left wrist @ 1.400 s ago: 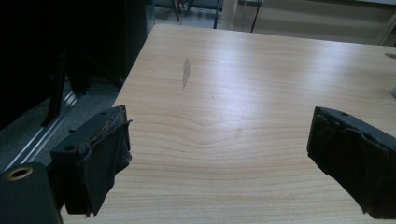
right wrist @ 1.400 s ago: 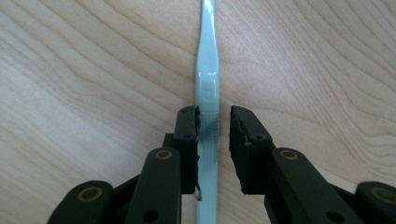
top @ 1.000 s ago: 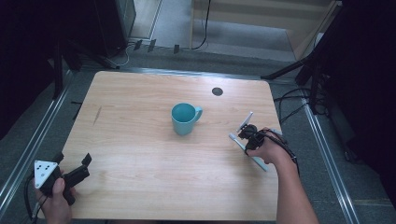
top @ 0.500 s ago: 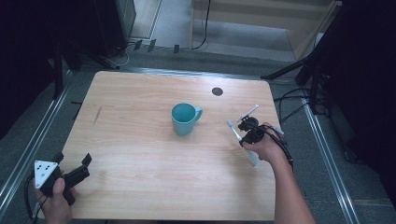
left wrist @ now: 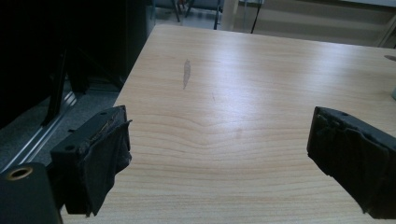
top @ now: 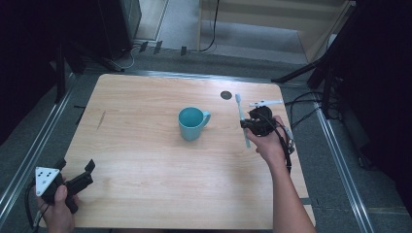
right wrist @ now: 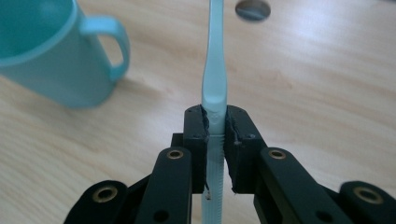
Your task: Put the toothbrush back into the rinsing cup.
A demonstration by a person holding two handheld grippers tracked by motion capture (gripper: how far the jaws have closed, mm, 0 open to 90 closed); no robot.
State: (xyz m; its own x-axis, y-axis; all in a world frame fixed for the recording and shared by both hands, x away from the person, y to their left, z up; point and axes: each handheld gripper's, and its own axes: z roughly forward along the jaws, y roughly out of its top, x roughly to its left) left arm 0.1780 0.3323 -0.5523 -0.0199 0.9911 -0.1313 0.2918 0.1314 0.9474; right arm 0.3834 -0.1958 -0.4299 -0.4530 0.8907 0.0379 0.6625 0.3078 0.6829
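The right tool (right wrist: 215,128) is closed on a slim pale blue plastic toothbrush (right wrist: 214,70), clamping it across the ribbed part of the handle and holding it above the light wooden bench (top: 145,145), just right of the teal plastic mug (top: 193,123). The grip is narrow, so the long toothbrush can pivot between the pads and miss the mug mouth. If it comes in too low, its end may strike the rim and tip the mug. The left tool (left wrist: 219,154) rests open near the bench corner, holding nothing.
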